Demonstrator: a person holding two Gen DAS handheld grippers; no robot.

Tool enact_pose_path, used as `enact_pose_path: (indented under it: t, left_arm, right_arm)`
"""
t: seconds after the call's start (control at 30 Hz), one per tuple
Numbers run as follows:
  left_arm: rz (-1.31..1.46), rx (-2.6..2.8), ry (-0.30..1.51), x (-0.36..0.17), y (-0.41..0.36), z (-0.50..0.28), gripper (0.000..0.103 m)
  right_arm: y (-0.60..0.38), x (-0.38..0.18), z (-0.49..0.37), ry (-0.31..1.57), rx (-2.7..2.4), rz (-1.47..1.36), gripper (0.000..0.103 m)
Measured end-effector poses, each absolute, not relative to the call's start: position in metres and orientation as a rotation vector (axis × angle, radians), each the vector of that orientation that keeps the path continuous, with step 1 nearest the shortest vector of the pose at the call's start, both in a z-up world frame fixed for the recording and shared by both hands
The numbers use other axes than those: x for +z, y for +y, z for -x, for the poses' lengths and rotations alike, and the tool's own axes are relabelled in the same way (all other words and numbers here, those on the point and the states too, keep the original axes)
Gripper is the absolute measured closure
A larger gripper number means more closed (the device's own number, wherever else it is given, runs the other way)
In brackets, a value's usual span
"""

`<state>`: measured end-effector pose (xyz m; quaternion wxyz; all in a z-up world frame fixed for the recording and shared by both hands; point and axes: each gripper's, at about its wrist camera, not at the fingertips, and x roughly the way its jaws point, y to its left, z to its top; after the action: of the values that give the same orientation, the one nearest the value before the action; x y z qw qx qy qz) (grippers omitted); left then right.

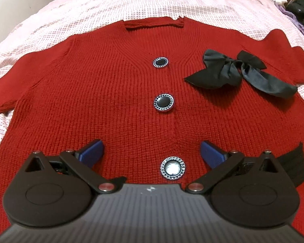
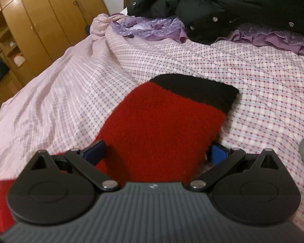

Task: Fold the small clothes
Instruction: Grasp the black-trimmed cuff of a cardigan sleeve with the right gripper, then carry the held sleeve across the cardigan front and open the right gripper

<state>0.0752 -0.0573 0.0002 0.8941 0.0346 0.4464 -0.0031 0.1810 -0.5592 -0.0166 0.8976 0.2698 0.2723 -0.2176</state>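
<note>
While the red knit cardigan [image 1: 115, 93] lay front-up on the bed, its long axis ran from the hem near the left wrist camera to the neckline at the far end. Three black, silver-rimmed buttons ran up its middle, and one black bow [image 1: 239, 70] sat on the chest. The left gripper [image 1: 152, 151] hung over the hem with its tongs spread wide, holding nothing. The right gripper [image 2: 156, 151] was also spread wide, its blue fingers [image 2: 96, 151] straddling one red sleeve [image 2: 158, 129] whose black cuff [image 2: 200, 91] pointed away. The pink checked bedspread [image 2: 253, 93] carried a black coat [image 2: 233, 6] over purple ruffled fabric [image 2: 152, 28]; a wooden wardrobe [image 2: 40, 20] stood behind.
</note>
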Motion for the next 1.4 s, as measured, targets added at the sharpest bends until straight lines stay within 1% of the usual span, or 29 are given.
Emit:
enact_pose_path:
  t: [0.1,0.17,0.2,0.23,0.27,0.3,0.33,0.37,0.43,0.8,0.97,1.13,1.4]
  left_arm:
    - [-0.069,-0.009,0.928,-0.001,-0.057,-0.076,0.000]
    - [-0.068,-0.006,0.929,-0.001,-0.057,-0.076,0.000]
    - [-0.070,-0.005,0.930,-0.002,-0.058,-0.077,0.000]
    - [-0.074,-0.004,0.932,-0.002,-0.058,-0.077,0.000]
    - [-0.077,-0.004,0.933,-0.002,-0.059,-0.078,0.000]
    - [-0.077,-0.005,0.934,-0.002,-0.059,-0.078,0.000]
    - [-0.076,-0.006,0.934,-0.002,-0.058,-0.078,0.000]
    - [-0.075,-0.008,0.933,-0.002,-0.058,-0.077,0.000]
    - [-0.077,-0.010,0.922,-0.003,-0.058,-0.076,0.000]
    - [-0.076,-0.023,0.903,0.000,-0.056,-0.072,0.000]
    - [-0.083,-0.033,0.908,0.007,-0.054,-0.071,0.000]
    - [-0.069,-0.042,0.911,0.021,-0.043,-0.062,0.000]
    - [-0.065,-0.001,0.885,0.042,-0.014,-0.052,0.000]
  right_arm:
    - [-0.560,-0.015,-0.179,0.511,-0.438,-0.604,0.001]
    - [-0.561,-0.014,-0.177,0.480,-0.428,-0.631,0.012]
    - [-0.562,-0.015,-0.176,0.469,-0.420,-0.647,0.027]
    - [-0.564,-0.015,-0.175,0.465,-0.411,-0.669,0.037]
    - [-0.566,-0.015,-0.172,0.457,-0.406,-0.691,0.042]
    - [-0.567,-0.015,-0.169,0.450,-0.404,-0.705,0.056]
    - [-0.569,-0.013,-0.165,0.444,-0.401,-0.721,0.072]
    - [-0.570,-0.011,-0.160,0.436,-0.393,-0.736,0.077]
    - [-0.571,-0.005,-0.148,0.400,-0.371,-0.745,0.083]
    - [-0.569,0.053,-0.083,0.236,-0.373,-0.669,0.085]
    - [-0.556,0.060,-0.093,0.299,-0.365,-0.567,0.085]
    - [-0.542,0.067,-0.102,0.317,-0.335,-0.573,0.085]
    - [-0.488,0.099,-0.116,0.332,-0.229,-0.554,0.085]
